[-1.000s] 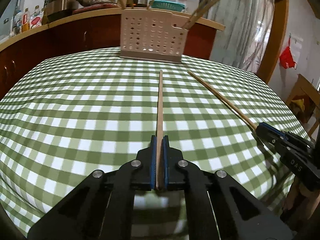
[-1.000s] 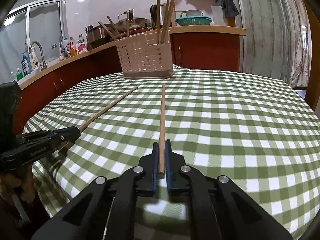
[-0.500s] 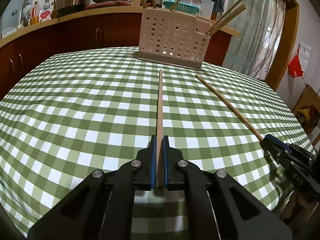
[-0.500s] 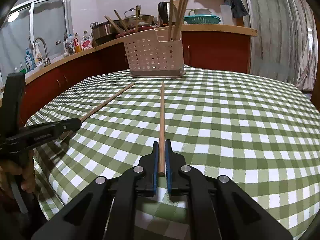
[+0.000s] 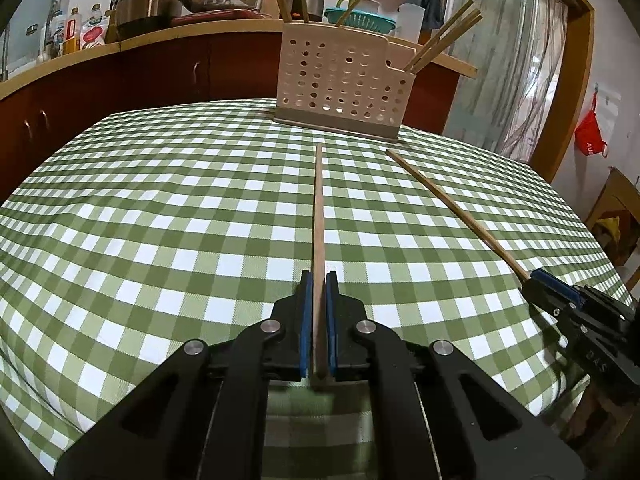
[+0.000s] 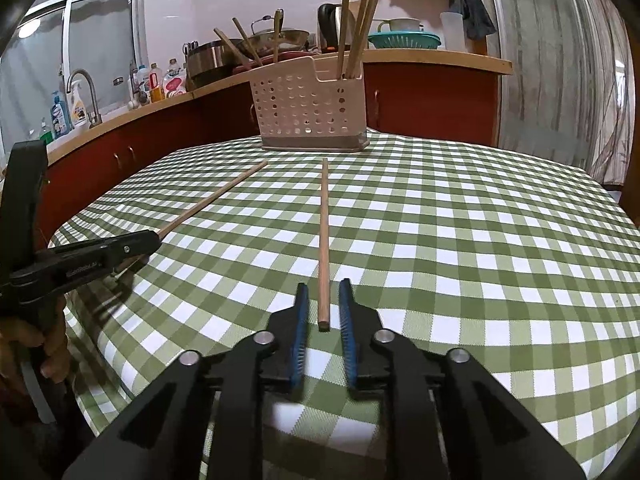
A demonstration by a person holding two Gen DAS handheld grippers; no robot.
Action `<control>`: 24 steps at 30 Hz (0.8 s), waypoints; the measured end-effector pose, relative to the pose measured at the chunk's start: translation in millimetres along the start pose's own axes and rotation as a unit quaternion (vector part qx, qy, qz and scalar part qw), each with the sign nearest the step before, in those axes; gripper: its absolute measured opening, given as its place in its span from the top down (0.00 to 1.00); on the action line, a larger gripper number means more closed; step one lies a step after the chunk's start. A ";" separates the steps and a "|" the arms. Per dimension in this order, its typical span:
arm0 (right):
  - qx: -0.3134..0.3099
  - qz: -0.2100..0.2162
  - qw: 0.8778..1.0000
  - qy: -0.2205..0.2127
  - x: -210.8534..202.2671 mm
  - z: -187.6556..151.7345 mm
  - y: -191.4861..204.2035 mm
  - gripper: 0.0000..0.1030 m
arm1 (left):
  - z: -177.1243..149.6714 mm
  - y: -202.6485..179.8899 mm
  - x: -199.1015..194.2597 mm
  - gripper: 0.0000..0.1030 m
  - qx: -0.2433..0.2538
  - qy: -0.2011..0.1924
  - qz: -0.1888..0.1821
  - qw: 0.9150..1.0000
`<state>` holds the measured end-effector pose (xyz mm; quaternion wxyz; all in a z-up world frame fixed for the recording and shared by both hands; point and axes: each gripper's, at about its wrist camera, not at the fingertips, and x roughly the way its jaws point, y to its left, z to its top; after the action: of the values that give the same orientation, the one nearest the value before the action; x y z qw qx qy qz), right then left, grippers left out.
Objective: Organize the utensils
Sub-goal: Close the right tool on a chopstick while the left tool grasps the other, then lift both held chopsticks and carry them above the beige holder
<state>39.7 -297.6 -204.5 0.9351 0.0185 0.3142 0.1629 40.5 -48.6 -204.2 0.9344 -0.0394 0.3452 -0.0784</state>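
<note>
My left gripper (image 5: 319, 280) is shut on a wooden chopstick (image 5: 319, 216) that points toward the beige perforated utensil holder (image 5: 340, 84). My right gripper (image 6: 324, 292) has its jaws apart, with a second chopstick (image 6: 324, 232) lying on the checked cloth between them, its near end free. In the left wrist view the right gripper (image 5: 560, 300) sits at the right by that second chopstick (image 5: 452, 208). In the right wrist view the left gripper (image 6: 152, 238) and its chopstick (image 6: 216, 198) are at the left. The holder (image 6: 312, 108) holds several chopsticks.
The round table has a green-and-white checked cloth (image 5: 160, 208). Behind it runs a red-brown counter (image 5: 140, 72) with pots, bottles and a teal colander (image 5: 360, 18). A sink tap (image 6: 82, 92) is at the far left. A doorway (image 5: 568, 80) is on the right.
My right gripper's jaws have parted and its chopstick now rests on the cloth. Both grippers have moved closer to the utensil holder. The left gripper still grips its chopstick.
</note>
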 end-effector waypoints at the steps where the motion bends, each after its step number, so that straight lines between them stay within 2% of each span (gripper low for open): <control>1: -0.001 -0.001 1.000 0.000 -1.0 -0.4 0.9 0.92 | -0.6 -0.3 -0.6 0.93 0.000 0.000 -0.002 1.000; 9: -0.003 -0.016 1.000 -0.024 -18.6 4.6 2.8 0.93 | 1.9 -2.5 -10.1 0.94 0.007 -0.015 -0.011 1.000; 24: 0.002 -0.021 0.995 -0.093 -63.1 52.6 7.1 0.93 | 41.9 -5.3 -55.2 0.94 0.049 -0.113 0.019 0.992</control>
<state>21.6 -307.2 -124.7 0.9635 0.0283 0.2264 0.1402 25.8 -43.4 -136.4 0.9695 0.0045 0.2342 -0.0724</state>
